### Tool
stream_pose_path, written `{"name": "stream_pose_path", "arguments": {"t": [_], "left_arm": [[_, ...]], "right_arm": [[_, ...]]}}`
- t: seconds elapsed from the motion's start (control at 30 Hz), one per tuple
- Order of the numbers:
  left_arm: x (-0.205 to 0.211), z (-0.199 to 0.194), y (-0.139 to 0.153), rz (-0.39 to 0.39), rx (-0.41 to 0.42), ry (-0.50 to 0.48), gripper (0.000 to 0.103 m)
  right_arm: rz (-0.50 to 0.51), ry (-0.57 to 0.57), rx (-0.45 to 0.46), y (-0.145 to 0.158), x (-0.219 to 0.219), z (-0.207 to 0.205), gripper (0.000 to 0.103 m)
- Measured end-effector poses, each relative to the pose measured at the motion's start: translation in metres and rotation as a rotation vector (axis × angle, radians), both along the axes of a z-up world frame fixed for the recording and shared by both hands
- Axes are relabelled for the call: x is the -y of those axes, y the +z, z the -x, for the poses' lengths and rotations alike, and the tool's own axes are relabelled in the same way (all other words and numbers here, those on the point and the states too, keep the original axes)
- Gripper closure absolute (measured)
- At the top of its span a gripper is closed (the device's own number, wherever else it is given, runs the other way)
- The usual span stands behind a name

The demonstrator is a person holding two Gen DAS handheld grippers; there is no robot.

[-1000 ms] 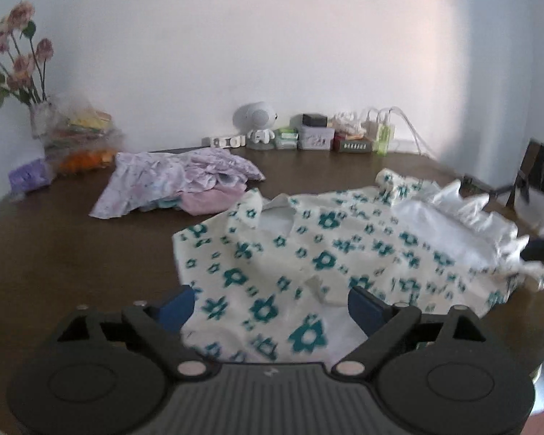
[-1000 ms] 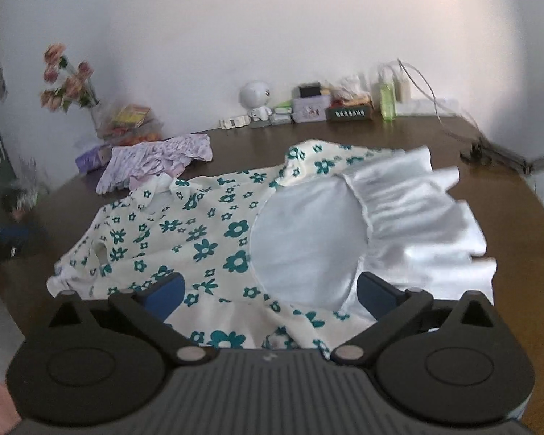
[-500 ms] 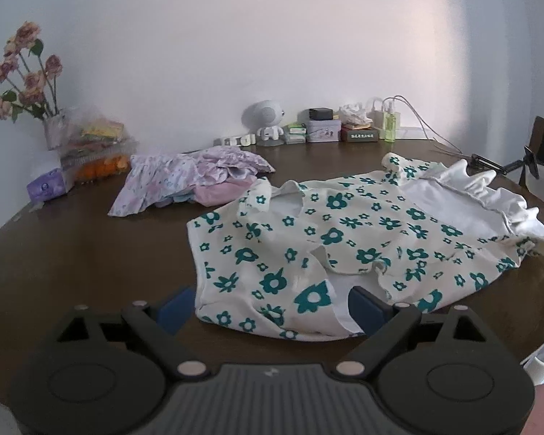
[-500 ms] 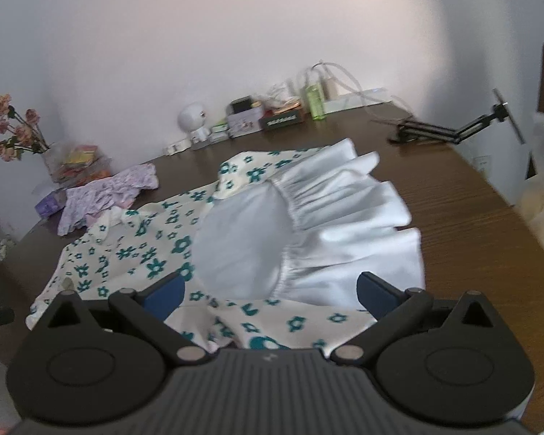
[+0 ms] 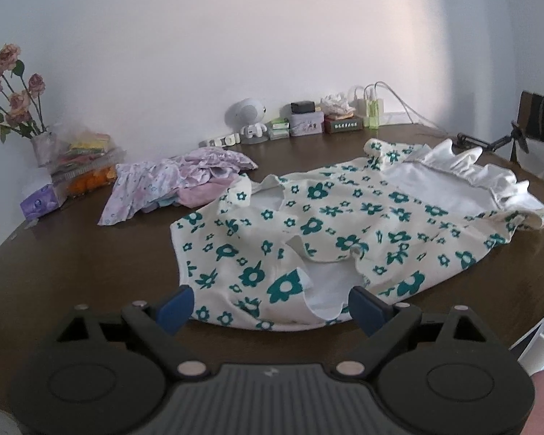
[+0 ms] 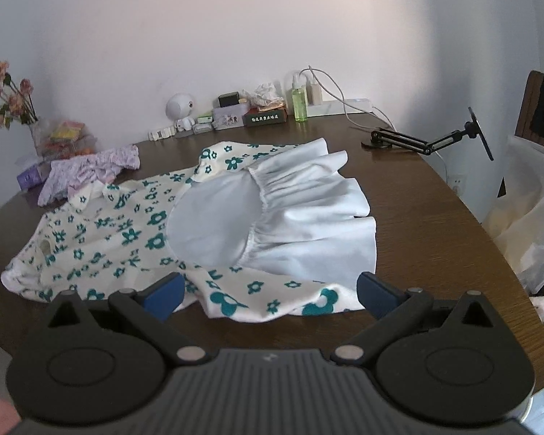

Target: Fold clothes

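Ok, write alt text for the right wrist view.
A cream dress with teal flowers and a white ruffled skirt lies spread on a dark wooden table, just beyond the open right gripper. A pile of lilac clothes, a vase of flowers and small clutter sit along the white wall.

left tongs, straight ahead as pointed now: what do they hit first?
Likely the near hem of the cream dress with teal flower print, lying spread on the dark brown wooden table. The left tongs are open and empty, with the hem between their tips; the height above it is unclear.
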State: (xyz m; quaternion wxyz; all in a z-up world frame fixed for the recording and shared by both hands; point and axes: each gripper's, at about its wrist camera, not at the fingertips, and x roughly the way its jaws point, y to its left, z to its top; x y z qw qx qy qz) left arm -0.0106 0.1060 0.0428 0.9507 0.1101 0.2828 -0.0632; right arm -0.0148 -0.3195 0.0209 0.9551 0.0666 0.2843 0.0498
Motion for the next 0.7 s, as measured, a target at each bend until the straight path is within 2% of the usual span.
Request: {"name": "stream_pose_path", "arguments": {"t": [0.13,0.2,0.5,0.57,0.7], "left_arm": [[0.000,0.004,0.000,-0.035,0.008,-0.008,0.011],[0.002,0.003,-0.001,-0.068,0.009,-0.022,0.011],[0.025,-0.004,-0.016,-0.383,0.029,-0.203,0.012],[0.028,-0.006,-0.020,-0.424,0.017,-0.252,0.012],[0.034,-0.013,-0.027,-0.547,-0.016,-0.356,0.021]], "right_arm": [[0.069,0.042,0.011,-0.003,-0.009,0.001,0.000],[0.140,0.080,0.020,-0.003,-0.016,0.001,0.000],[0.691,0.317,0.063,-0.007,-0.051,0.003,0.001],[0.752,0.365,0.062,-0.007,-0.054,0.004,0.001],[0.852,0.472,0.050,-0.009,-0.062,0.003,0.002]]}}
